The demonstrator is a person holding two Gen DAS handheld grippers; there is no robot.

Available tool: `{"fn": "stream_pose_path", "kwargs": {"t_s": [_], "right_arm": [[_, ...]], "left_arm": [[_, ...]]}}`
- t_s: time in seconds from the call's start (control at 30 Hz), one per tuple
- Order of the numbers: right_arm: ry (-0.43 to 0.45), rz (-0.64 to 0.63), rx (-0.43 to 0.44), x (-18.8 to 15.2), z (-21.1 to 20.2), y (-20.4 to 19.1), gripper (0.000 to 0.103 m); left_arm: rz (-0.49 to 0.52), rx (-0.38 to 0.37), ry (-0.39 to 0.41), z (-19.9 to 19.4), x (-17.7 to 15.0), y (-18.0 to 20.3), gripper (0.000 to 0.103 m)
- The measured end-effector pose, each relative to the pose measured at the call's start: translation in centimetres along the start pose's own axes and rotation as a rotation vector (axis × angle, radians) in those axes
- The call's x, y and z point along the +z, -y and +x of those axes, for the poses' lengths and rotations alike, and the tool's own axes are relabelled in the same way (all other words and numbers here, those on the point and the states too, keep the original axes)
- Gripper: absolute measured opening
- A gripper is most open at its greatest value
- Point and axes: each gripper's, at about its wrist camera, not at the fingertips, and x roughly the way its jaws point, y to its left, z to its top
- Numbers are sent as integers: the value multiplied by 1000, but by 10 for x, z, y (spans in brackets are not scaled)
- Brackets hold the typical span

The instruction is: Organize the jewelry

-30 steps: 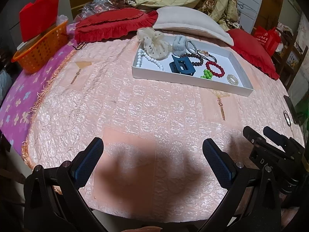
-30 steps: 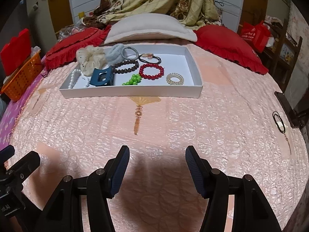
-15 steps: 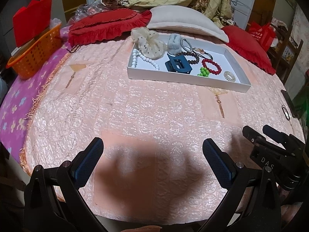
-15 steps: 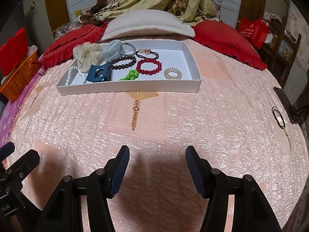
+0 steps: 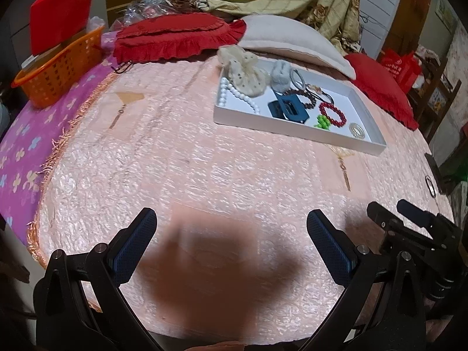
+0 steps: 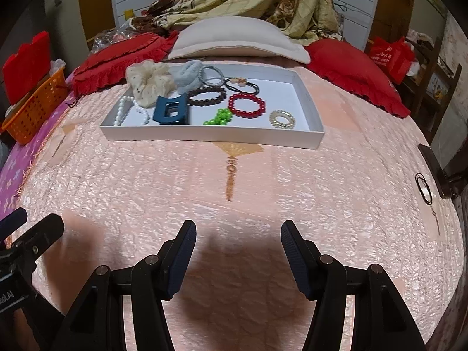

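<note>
Fingers (image 5: pixel 143 234) of the left gripper (image 5: pixel 231 234) and right gripper (image 6: pixel 238 242) stand apart, empty, over the bed (image 6: pixel 263 181); jewelry already fills the white tray (image 6: pixel 210 137), so either sorting or finishing fits.

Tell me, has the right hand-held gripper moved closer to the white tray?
Yes. The right hand-held gripper has come forward: the white tray on the bedspread looks larger and nearer.

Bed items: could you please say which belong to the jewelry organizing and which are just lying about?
Job: white tray, red bead bracelet, green beads, pearl necklace, blue hair claw.
Lying about: orange basket, red cushion, white pillow.
</note>
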Motion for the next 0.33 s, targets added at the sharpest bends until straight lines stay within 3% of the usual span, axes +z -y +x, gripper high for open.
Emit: {"fn": "stream_pose_path", "kwargs": {"t_s": [0.33], "right_arm": [[1,-18,22,4,0,-10,58]], "left_arm": [[5,4,8,-1,6,-3,103]]}}
